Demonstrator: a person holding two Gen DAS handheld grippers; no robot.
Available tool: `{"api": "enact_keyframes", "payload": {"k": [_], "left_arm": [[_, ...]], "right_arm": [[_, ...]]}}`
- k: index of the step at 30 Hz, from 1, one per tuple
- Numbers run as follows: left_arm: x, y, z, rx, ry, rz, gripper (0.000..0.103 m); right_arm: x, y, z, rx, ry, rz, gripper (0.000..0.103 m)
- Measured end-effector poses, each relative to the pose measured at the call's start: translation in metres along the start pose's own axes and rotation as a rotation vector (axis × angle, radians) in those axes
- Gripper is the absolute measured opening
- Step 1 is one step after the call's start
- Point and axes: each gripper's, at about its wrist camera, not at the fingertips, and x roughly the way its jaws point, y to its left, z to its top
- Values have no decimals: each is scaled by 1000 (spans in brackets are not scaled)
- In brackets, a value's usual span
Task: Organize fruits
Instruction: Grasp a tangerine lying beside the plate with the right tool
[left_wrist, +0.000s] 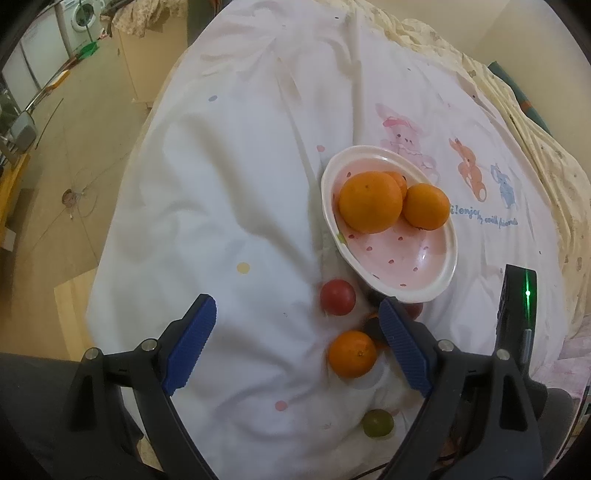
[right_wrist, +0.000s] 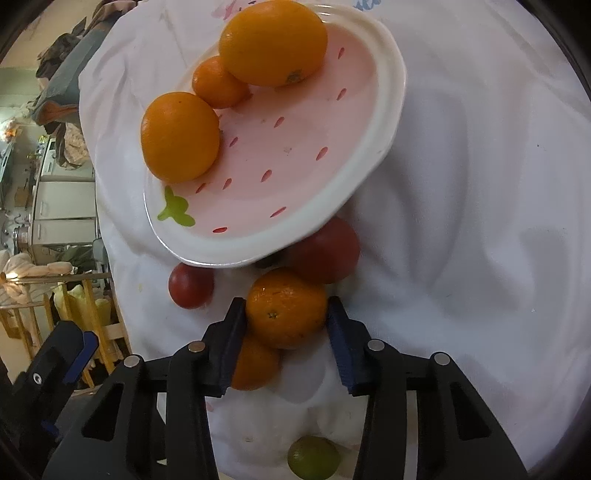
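A pink strawberry-pattern bowl (left_wrist: 439, 269) (right_wrist: 388, 110) sits on the white bedsheet and holds three oranges (left_wrist: 370, 202) (right_wrist: 180, 137). My right gripper (right_wrist: 286, 314) is shut on a small orange (right_wrist: 286, 308) in front of the bowl's near rim. Below it lie another orange (right_wrist: 255, 363), two red tomatoes (right_wrist: 191, 286) (right_wrist: 325, 251) and a green fruit (right_wrist: 313, 458). My left gripper (left_wrist: 297, 330) is open and empty above the sheet; an orange (left_wrist: 352, 353), a tomato (left_wrist: 337, 297) and the green fruit (left_wrist: 377, 423) lie by its right finger.
The white cartoon-print sheet (left_wrist: 229, 184) is wrinkled and drapes off the bed's left edge onto a tan floor (left_wrist: 74, 147). A beige quilt (left_wrist: 535, 147) lies along the right side. Wooden railing (right_wrist: 92, 317) stands at left.
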Motion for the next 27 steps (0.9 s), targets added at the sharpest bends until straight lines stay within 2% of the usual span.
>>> {"api": "enact_keyframes", "payload": {"k": [4,9,14,17,22,27], "left_arm": [[0,1,-1,0,-6,4,88],[2,3,-1,3,6,16,88],[5,1,-2,0,3,23,87],[8,-4,-3,23,-1,38,87],[17,-10,-5,64,2,78,85],[32,-20,-6,114,19,99,77]], "right_arm": [[-11,1,-3,-30,7,-3,44],[-53,0,-5,-132,-20,-27,44],[-104,-8,0,-227,-100,-18,44],[-119,-6,6,-276,-156,-32,44],[-129,-25,13,-218,-214,33,44],[-137,-33,12,-176,-244,72,44]]}}
